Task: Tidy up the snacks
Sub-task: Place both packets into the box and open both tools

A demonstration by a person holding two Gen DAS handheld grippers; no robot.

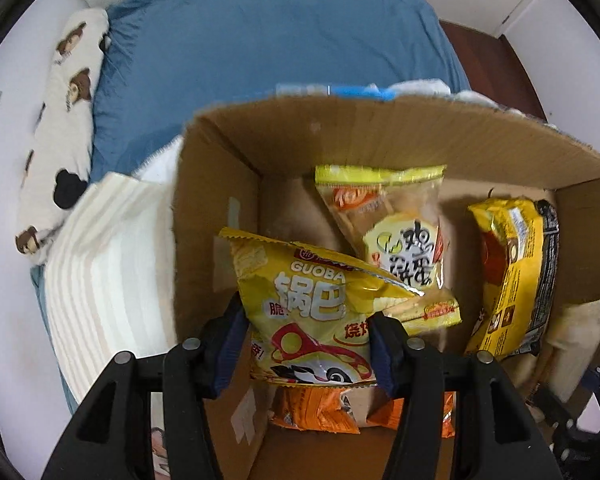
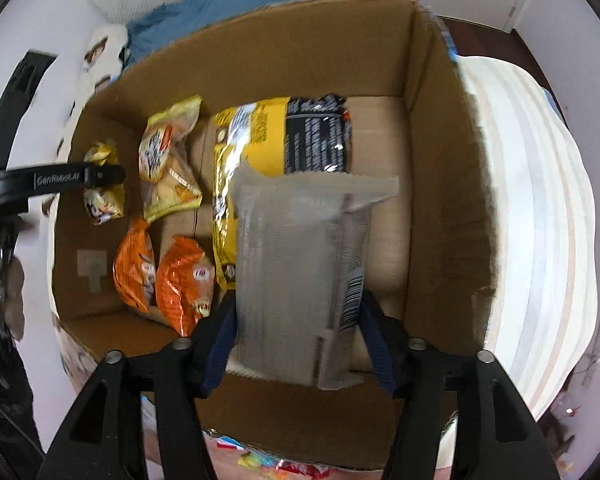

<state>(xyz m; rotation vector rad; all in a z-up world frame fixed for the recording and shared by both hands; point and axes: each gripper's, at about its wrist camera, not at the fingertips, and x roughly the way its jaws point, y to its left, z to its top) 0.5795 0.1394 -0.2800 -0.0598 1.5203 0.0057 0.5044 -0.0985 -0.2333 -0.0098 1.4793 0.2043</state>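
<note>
An open cardboard box (image 1: pixel 400 128) holds several snack packs. My left gripper (image 1: pixel 308 320) is shut on a yellow Guoba snack bag (image 1: pixel 320 312) and holds it over the box's left part. Behind it lie a yellow egg-snack pack (image 1: pixel 396 224) and a large yellow-black bag (image 1: pixel 512 276); orange packs (image 1: pixel 312 408) lie below. My right gripper (image 2: pixel 296 320) is shut on a grey-silver pack (image 2: pixel 296 264), held above the box (image 2: pixel 300 52) floor, in front of the yellow-black bag (image 2: pixel 280 136). The left gripper (image 2: pixel 60 180) with its Guoba bag (image 2: pixel 104 200) shows at the left. Two orange packs (image 2: pixel 180 280) lie near.
The box stands on a bed with a blue cover (image 1: pixel 268 32). A striped cream cloth (image 1: pixel 108 272) lies left of the box, also at its right in the right wrist view (image 2: pixel 540 208). A bear-print pillow (image 1: pixel 60 128) lies along the wall. Loose wrappers (image 2: pixel 268 460) lie before the box.
</note>
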